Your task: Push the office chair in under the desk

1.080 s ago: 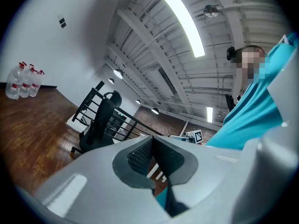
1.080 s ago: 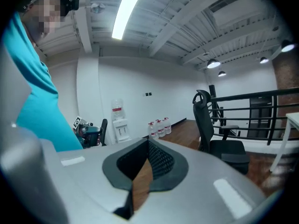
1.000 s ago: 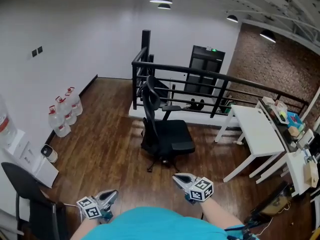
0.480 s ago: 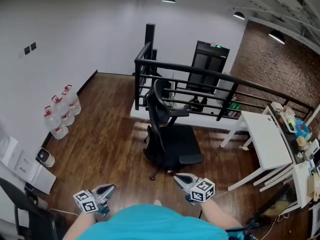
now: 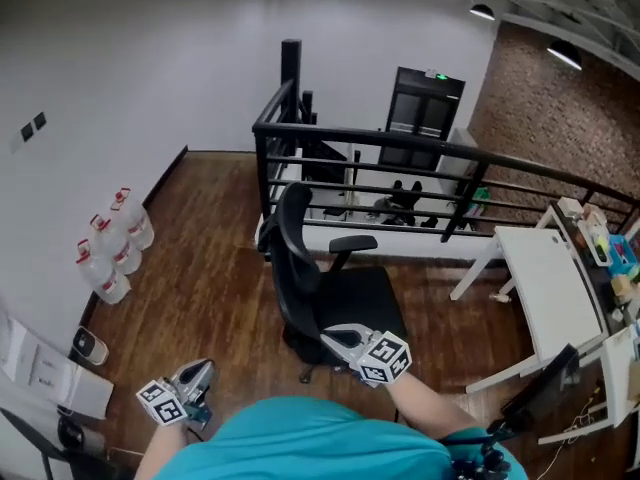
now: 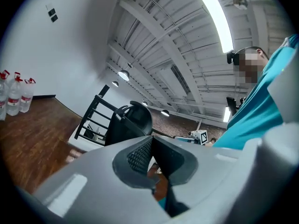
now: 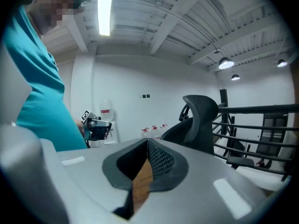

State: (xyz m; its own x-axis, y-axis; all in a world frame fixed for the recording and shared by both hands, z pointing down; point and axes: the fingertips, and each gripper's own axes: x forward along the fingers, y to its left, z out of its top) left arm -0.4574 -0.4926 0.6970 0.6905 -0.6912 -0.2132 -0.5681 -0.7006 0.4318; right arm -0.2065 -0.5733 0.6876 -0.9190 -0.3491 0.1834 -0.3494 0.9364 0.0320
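Note:
The black office chair (image 5: pixel 335 293) stands on the wood floor in the middle of the head view, its tall back (image 5: pixel 292 236) to the left and its seat turned toward the white desk (image 5: pixel 545 288) at the right. My right gripper (image 5: pixel 330 336) is shut and empty, and it overlaps the seat's near edge; I cannot tell whether it touches. My left gripper (image 5: pixel 201 369) is shut and empty, low and left of the chair. The chair's back (image 6: pixel 134 119) shows beyond the shut left gripper (image 6: pixel 150 140). The chair's back (image 7: pixel 202 118) also shows right of the shut right gripper (image 7: pixel 147 142).
A black railing (image 5: pixel 400 163) runs behind the chair. Several water bottles (image 5: pixel 108 253) stand along the left wall. White boxes (image 5: pixel 45 378) lie at the lower left. The desk's far right end holds clutter (image 5: pixel 615 258), and a dark stand (image 5: pixel 545 388) leans by its near corner.
The view has closed in on the chair, which now looks larger and nearer. Both grippers have come forward with it; the right one has gone from short of the chair to over the seat's near edge.

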